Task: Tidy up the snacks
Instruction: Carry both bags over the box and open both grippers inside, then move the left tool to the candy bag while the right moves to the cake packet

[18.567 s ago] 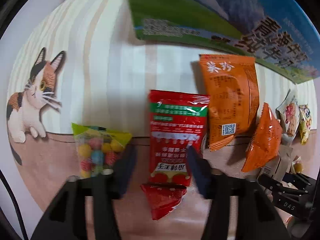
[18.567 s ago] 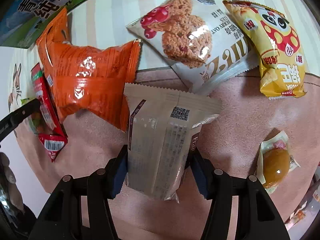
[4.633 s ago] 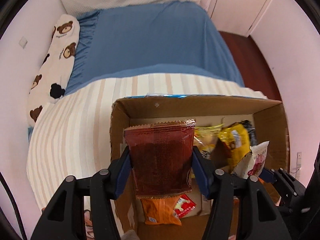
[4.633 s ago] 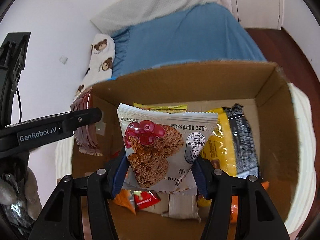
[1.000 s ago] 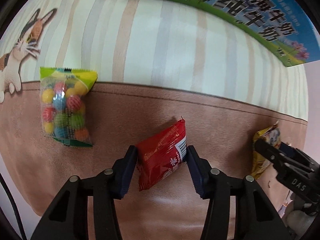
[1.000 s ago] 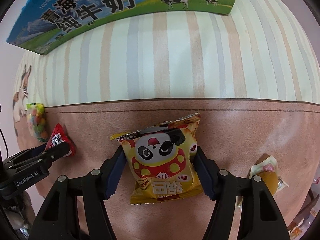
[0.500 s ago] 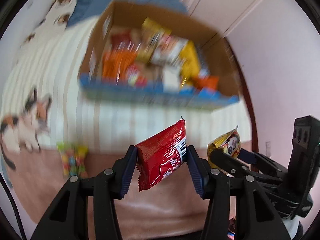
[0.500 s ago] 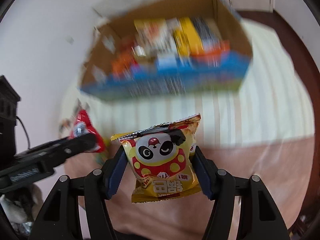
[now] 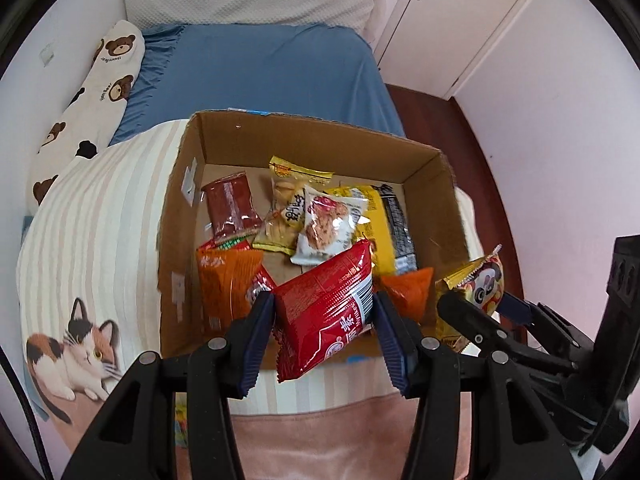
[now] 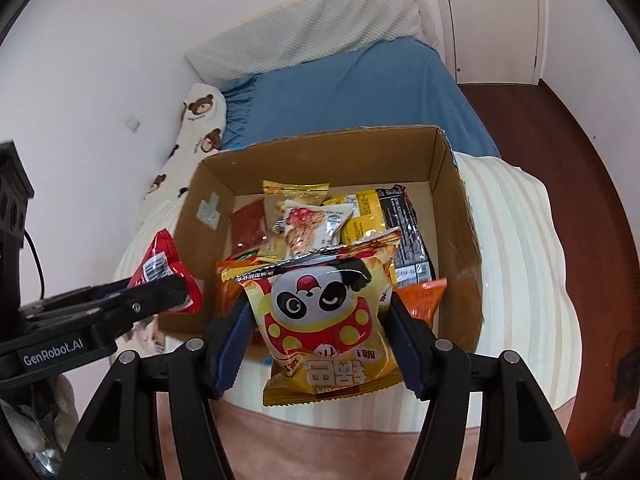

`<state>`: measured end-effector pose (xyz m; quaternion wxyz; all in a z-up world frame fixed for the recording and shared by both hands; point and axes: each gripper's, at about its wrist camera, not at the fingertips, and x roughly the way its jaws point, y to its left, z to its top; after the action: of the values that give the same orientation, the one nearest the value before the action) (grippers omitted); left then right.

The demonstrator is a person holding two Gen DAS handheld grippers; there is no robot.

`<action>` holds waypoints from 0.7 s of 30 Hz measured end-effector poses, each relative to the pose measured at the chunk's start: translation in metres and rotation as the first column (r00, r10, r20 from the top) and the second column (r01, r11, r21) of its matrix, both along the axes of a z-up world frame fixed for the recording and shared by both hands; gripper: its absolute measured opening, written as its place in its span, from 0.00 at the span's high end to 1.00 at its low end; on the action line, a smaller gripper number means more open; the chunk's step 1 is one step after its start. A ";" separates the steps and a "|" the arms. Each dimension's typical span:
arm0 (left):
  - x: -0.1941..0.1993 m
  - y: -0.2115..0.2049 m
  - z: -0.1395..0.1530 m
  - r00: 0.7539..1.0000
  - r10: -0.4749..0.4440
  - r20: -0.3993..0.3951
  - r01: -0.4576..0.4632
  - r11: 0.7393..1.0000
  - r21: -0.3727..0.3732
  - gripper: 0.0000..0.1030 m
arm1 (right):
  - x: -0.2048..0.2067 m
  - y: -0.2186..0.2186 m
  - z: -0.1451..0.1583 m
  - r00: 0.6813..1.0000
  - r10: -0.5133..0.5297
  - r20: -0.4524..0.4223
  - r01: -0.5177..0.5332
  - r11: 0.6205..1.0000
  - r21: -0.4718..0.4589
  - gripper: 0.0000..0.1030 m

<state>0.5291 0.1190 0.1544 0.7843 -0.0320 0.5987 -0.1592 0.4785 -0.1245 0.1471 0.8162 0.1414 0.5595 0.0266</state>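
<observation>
My left gripper (image 9: 324,320) is shut on a small red snack packet (image 9: 326,310) and holds it in the air in front of the near wall of an open cardboard box (image 9: 182,200). My right gripper (image 10: 318,320) is shut on a yellow panda snack bag (image 10: 324,316), also raised before the box (image 10: 456,216). The box holds several snack packs, among them a white oat cookie pack (image 9: 326,226) and an orange bag (image 9: 224,280). The panda bag also shows at the right of the left wrist view (image 9: 478,280); the red packet shows at the left of the right wrist view (image 10: 164,268).
The box stands on a striped blanket (image 9: 92,216) with a cat picture (image 9: 76,352). Behind it lie a blue bed sheet (image 9: 260,72), a bear-print pillow (image 9: 96,80) and a white pillow. A door and dark wooden floor (image 10: 560,120) are to the right.
Both grippers have lifted their packets off the blanket and tilted up toward the box, which now shows from above. The blur of half a second ago has gone.
</observation>
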 end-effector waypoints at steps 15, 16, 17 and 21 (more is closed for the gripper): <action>0.022 0.001 -0.065 0.994 0.027 -0.105 -0.020 0.997 0.074 0.31 | 0.030 0.001 -0.074 0.988 -0.036 -0.150 0.028 0.998 -0.055 0.07; 0.021 0.003 -0.066 0.994 0.028 -0.101 -0.020 0.997 0.077 0.29 | 0.030 0.000 -0.077 0.986 -0.041 -0.160 0.032 0.998 -0.058 0.06; 0.020 0.004 -0.067 0.994 0.030 -0.101 -0.023 0.997 0.075 0.25 | 0.029 -0.001 -0.079 0.985 -0.044 -0.166 0.035 0.998 -0.058 0.06; 0.017 0.012 -0.069 0.994 0.048 -0.096 -0.042 0.997 0.072 0.23 | 0.024 -0.004 -0.081 0.983 -0.061 -0.172 0.047 0.996 -0.081 0.06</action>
<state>0.5461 0.1307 0.0859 0.7581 -0.0257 0.6408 -0.1186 0.5023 -0.1289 0.0661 0.7694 0.1269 0.6253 -0.0296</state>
